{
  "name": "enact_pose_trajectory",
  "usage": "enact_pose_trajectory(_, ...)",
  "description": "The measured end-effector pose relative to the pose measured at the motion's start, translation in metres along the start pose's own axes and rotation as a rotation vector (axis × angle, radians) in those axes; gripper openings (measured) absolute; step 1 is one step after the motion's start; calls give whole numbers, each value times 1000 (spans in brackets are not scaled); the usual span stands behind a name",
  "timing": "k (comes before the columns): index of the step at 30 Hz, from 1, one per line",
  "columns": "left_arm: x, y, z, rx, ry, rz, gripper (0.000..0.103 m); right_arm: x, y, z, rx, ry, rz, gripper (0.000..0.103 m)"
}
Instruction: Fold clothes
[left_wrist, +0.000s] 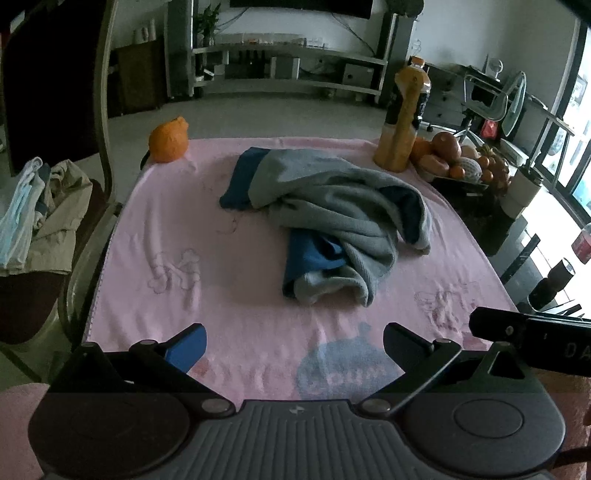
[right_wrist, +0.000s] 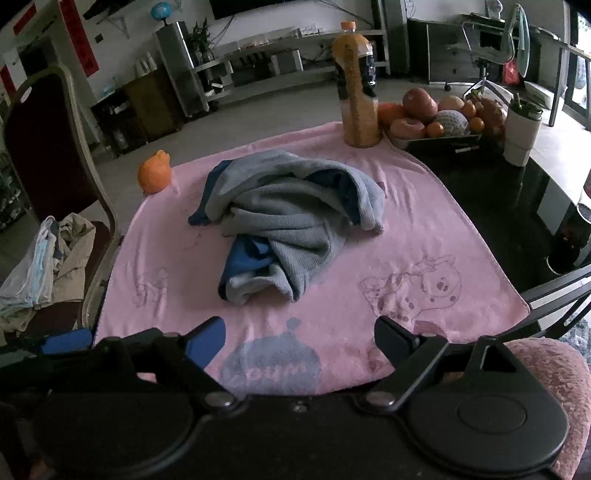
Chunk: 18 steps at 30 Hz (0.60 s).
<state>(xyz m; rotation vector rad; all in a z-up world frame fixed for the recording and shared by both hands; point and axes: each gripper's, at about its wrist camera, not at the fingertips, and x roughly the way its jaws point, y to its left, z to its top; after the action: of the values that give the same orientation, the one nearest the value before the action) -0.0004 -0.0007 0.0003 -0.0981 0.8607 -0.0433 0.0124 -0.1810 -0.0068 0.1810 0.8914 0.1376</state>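
Left edge, both views: a dark red chair (right_wrist: 44, 147) with a pile of pale clothes (left_wrist: 33, 214) heaped on its seat; I cannot separate the pieces. Next to it starts the table, covered by a pink towel (left_wrist: 192, 236) printed with faint cartoon outlines and a blue shape near my edge. At the towel's far left corner sits an orange fruit (left_wrist: 168, 142).

Mid-towel: the grey and blue garment (left_wrist: 325, 214), crumpled in a loose heap, unfolded, blue lining showing at the far left end and under the near fold. Neither gripper touches it.

Left gripper (left_wrist: 293, 341) low over the near towel edge, jaws spread wide, holding nothing. Right gripper (right_wrist: 301, 339) the same: wide apart, empty, just beside the left; its finger shows at the right of the left wrist view.

Right of the garment: a tall juice bottle (right_wrist: 358, 96) on the towel's far corner, then a tray of mixed fruit (right_wrist: 439, 118) and a white cup (right_wrist: 521, 129) on bare dark tabletop (right_wrist: 517, 206).

Room behind: grey floor, long low shelf unit, office chair far right, bright windows. Shelf contents too small to read. A dark cup at the right edge is cut off.
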Motion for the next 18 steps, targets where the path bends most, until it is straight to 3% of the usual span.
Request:
enact_pose_trajectory(8, -1, -2, 0, 29, -25, 18, 102, -2, -1, 1, -10, -3, 8, 91)
enact_pose_trajectory(18, 4, -2, 2, 21, -1, 21, 102, 3, 1, -2, -18, 16, 2, 92)
